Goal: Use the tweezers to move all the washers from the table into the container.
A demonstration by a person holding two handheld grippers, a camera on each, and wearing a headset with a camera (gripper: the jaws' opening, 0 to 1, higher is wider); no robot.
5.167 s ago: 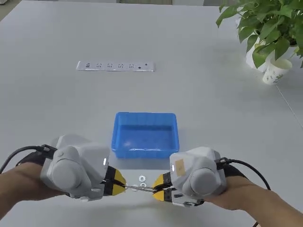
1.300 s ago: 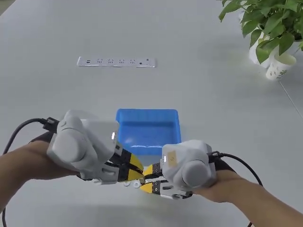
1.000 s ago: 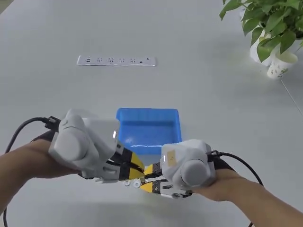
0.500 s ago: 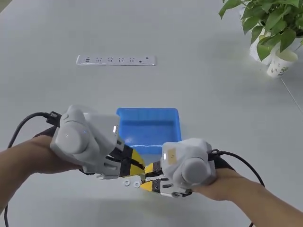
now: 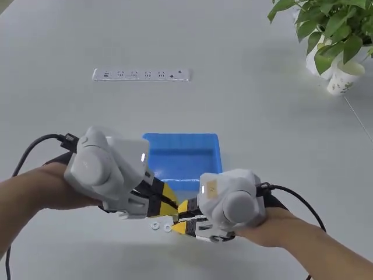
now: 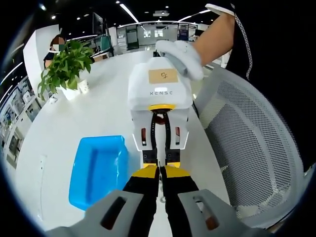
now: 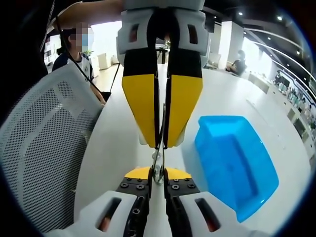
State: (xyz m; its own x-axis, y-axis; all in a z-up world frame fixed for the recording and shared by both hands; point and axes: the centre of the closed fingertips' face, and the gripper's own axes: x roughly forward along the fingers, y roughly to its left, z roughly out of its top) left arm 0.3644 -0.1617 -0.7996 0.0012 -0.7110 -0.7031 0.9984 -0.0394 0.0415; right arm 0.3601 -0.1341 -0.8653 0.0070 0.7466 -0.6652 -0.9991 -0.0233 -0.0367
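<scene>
Left claw (image 5: 169, 205) and right claw (image 5: 182, 219) have drawn together at the near wall of the blue container (image 5: 180, 153), each pinching the tweezers (image 7: 157, 160); two washers (image 5: 156, 225) lie on the desk (image 5: 250, 111) just below them

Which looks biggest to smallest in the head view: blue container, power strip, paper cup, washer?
1. blue container
2. power strip
3. paper cup
4. washer
Strip and cup sit farther off: true size unsure.

Container (image 5: 192, 153) corner hidden behind left gripper (image 5: 170, 205), plant (image 5: 326, 29) cut off, tweezers (image 7: 157, 165) seemingly mostly hidden between jaws
</scene>
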